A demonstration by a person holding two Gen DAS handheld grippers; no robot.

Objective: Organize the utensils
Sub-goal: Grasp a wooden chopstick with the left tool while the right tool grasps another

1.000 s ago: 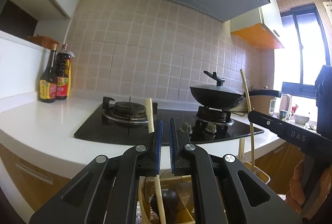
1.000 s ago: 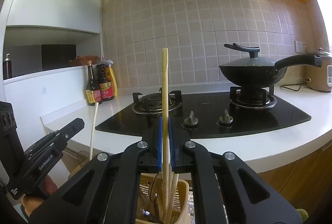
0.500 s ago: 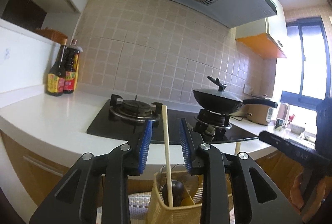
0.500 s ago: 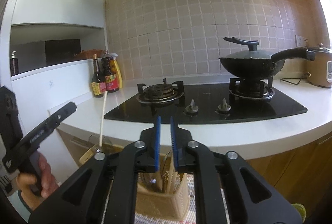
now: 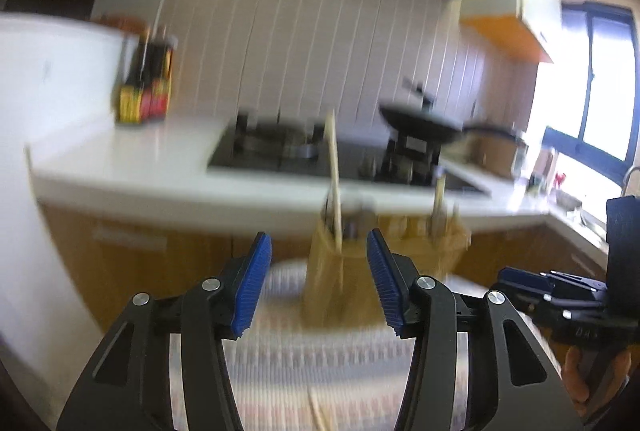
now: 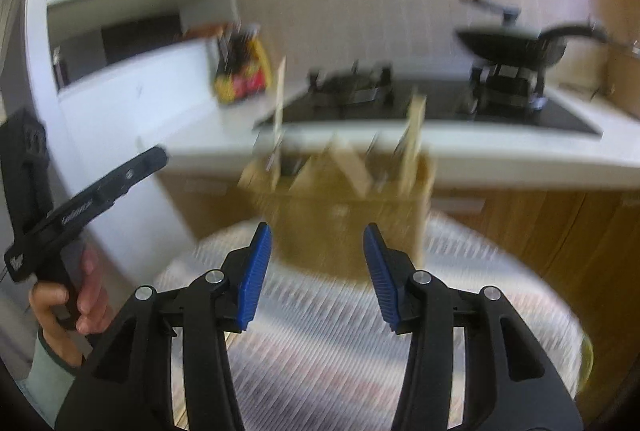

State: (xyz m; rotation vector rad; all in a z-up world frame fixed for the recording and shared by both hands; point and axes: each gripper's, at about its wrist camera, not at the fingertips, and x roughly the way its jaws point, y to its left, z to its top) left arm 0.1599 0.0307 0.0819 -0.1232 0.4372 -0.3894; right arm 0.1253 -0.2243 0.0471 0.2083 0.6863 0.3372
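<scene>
Left wrist view, gripper: the left gripper [image 5: 319,283] with black arms and blue ribbed pads stands apart with nothing between the pads; its jaws have just been opening; the picture is smeared by motion
Left wrist view, holder: the tan, slotted utensil holder [image 5: 340,283] sits straight ahead of the jaws on a pale woven mat [image 5: 320,371], below the edge of the white counter [image 5: 132,167]
Left wrist view, utensil: a long pale wooden stick-like utensil [image 5: 333,175] stands in the holder's left compartment; long axis close to upright, leaning slightly left at the top; a shorter wooden piece [image 5: 439,197] rises from the right compartment
Left wrist view, other hand: the right gripper [image 5: 560,295] shows at the right edge, level with the holder's right side
Right wrist view, gripper: the right gripper [image 6: 317,273] is likewise spread wide and empty; its jaws have just been opening too
Right wrist view, holder: the same holder [image 6: 348,215] lies dead ahead and just beyond the pads; its dividers and contents are too blurred to sort
Right wrist view, utensils: one thin wooden stick [image 6: 279,115] upright at the left end; one broader wooden piece [image 6: 414,135] upright at the right end
Right wrist view, other hand: the left gripper [image 6: 100,191], held in a hand [image 6: 80,295], sits off to the left, nearer the left stick
Judgement: both utensils look delivered into the holder; each hand is nearer its own side's compartment, so any next pick would likely start away from the holder
</scene>
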